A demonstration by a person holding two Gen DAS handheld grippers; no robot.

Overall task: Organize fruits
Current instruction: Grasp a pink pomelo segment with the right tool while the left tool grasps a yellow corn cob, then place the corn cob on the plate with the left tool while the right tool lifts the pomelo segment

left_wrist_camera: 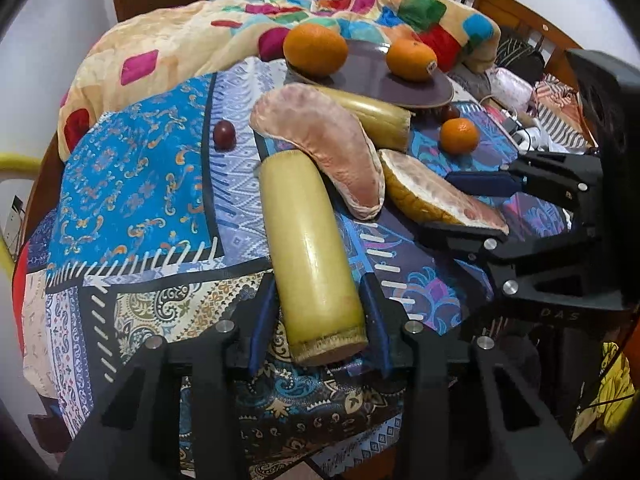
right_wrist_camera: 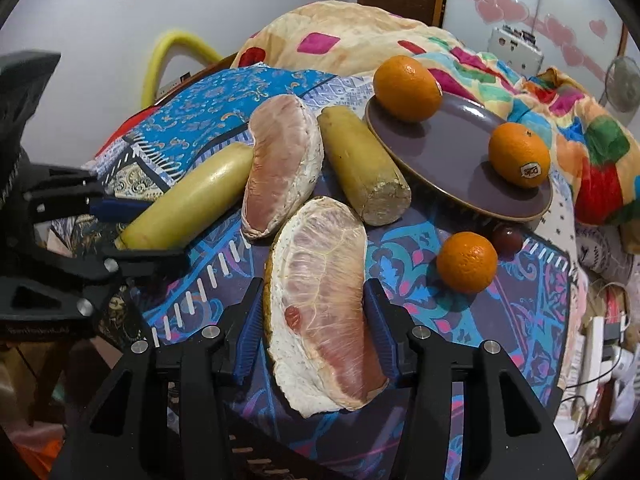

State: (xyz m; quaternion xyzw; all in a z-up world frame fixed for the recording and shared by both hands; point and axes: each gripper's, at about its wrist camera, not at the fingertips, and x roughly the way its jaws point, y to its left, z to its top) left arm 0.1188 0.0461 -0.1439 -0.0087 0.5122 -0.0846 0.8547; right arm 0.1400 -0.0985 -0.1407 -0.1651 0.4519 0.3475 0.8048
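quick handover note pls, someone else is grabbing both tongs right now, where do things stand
Left tongs: straddle the near yellow cylinder; contact unclear.
Right tongs: straddle the near pomelo wedge; contact unclear.
Purple plate: two oranges, the plain orange and the stickered orange.
On the cloth: small orange, second wedge, second cylinder, two dark red fruits.
Left: sort what's on the cloth.

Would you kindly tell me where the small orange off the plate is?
The small orange lies on the patterned cloth, right of centre in the right wrist view, just below the plate rim and beside a dark grape.
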